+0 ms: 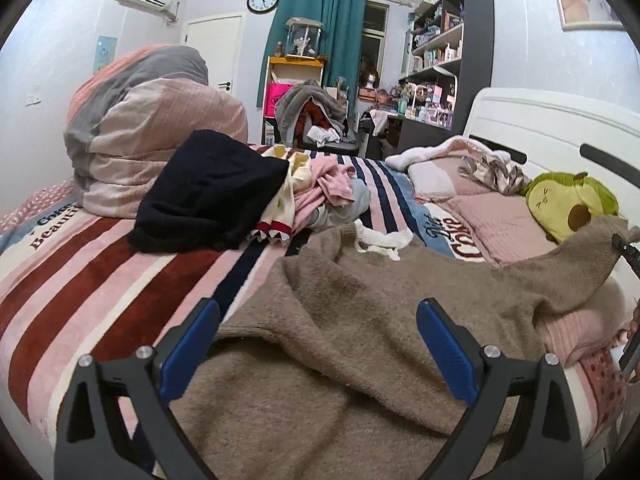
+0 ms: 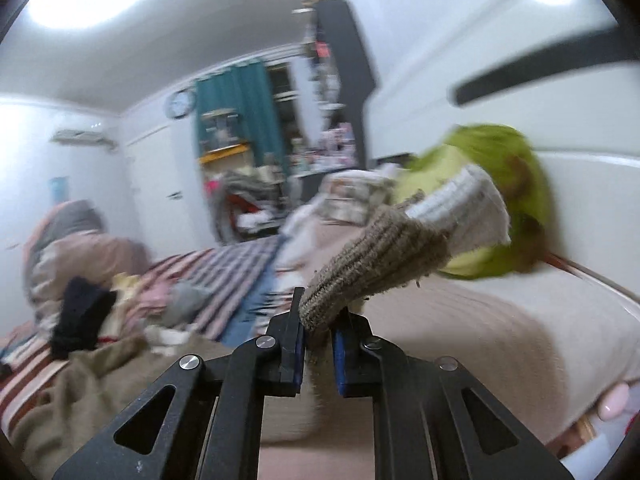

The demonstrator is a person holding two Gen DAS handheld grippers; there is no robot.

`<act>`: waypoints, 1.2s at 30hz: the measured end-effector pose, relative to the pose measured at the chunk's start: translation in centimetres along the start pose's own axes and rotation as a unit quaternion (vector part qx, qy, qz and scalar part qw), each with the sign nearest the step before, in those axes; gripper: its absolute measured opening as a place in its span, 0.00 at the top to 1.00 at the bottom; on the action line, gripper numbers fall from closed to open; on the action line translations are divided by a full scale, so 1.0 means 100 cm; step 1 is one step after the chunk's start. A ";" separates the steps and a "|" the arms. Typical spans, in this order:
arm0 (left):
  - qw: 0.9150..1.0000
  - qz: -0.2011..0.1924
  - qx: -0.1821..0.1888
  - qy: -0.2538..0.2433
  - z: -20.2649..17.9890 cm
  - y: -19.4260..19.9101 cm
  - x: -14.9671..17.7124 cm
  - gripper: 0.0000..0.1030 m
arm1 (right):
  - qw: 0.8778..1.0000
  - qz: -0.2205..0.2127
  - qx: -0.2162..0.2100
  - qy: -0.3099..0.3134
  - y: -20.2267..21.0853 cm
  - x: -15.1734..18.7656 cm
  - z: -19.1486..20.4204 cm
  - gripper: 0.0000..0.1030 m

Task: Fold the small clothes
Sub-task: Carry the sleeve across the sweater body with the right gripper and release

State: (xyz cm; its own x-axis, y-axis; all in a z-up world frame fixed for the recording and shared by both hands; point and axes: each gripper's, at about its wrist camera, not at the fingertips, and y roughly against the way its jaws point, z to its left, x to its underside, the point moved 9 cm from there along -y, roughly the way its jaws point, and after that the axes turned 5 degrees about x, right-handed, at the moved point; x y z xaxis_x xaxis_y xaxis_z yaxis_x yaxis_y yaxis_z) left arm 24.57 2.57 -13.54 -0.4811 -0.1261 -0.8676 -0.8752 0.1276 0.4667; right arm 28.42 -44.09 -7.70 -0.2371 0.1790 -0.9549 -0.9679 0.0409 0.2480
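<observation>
Sweater (image 1: 340, 320), fuzzy tan knit: ribbed cuff (image 2: 376, 268) pinched by right gripper (image 2: 318, 346), left gripper (image 1: 320, 344) wide open

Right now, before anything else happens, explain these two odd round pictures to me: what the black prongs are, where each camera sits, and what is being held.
No robot: a person holds a two-fingered gripper in each hand, each with a wide-angle camera looking along its fingers. One picture is from the left gripper, open over a brown sweater spread on the striped bed; a pile of clothes lies behind. The other is from the right gripper, shut on the sweater's ribbed cuff, lifted before a green avocado plush.
</observation>
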 end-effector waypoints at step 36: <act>1.000 0.017 0.013 0.015 0.104 0.066 0.031 0.05 | 0.885 0.267 -0.322 0.205 0.059 0.220 0.367 0.61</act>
State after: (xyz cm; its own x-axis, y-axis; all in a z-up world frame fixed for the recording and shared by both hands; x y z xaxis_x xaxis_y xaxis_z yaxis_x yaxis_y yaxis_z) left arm 17.83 13.24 -14.92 -0.5128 -0.1496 -0.8454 -0.8563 0.1588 0.4914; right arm 20.57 -3.86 -21.24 -0.5583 -0.3725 -0.7413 -0.5245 -0.5338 0.6632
